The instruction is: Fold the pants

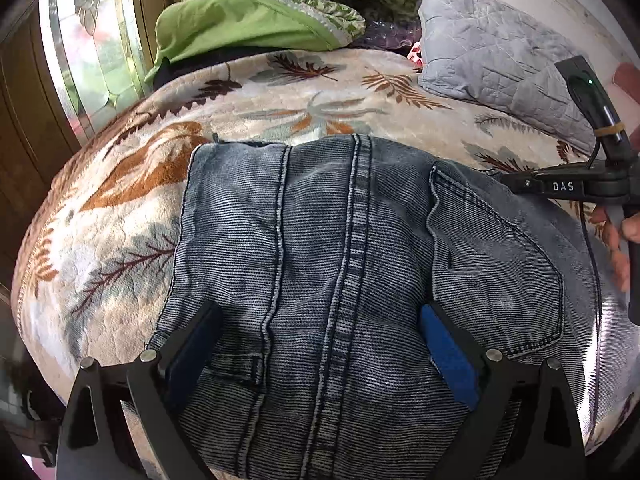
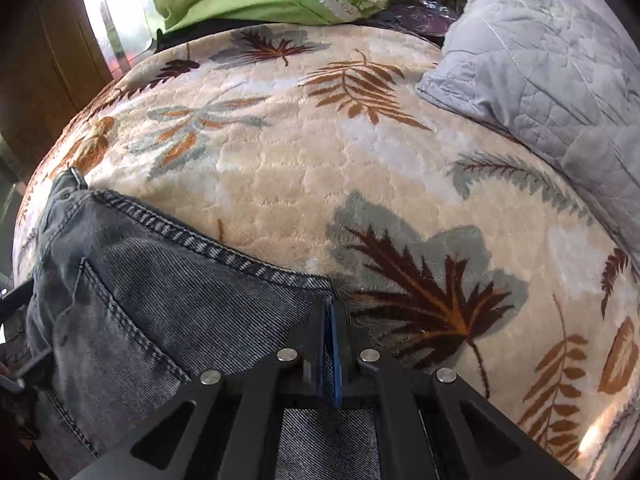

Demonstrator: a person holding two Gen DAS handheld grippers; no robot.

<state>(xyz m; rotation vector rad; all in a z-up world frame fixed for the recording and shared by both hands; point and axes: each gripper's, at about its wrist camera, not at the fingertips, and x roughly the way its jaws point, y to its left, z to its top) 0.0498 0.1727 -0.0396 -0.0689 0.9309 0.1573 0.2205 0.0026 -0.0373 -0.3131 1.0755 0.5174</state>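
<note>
Covering the bed, a leaf-patterned blanket (image 2: 304, 168) holds jeans (image 1: 320, 240), grey pillow (image 2: 552, 60)

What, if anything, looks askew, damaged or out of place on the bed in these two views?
Nothing stands out. The jeans lie flat on the leaf-print blanket. The right gripper is shut on their corner; the left gripper is open over the waistband. Pillows are piled behind.
</note>
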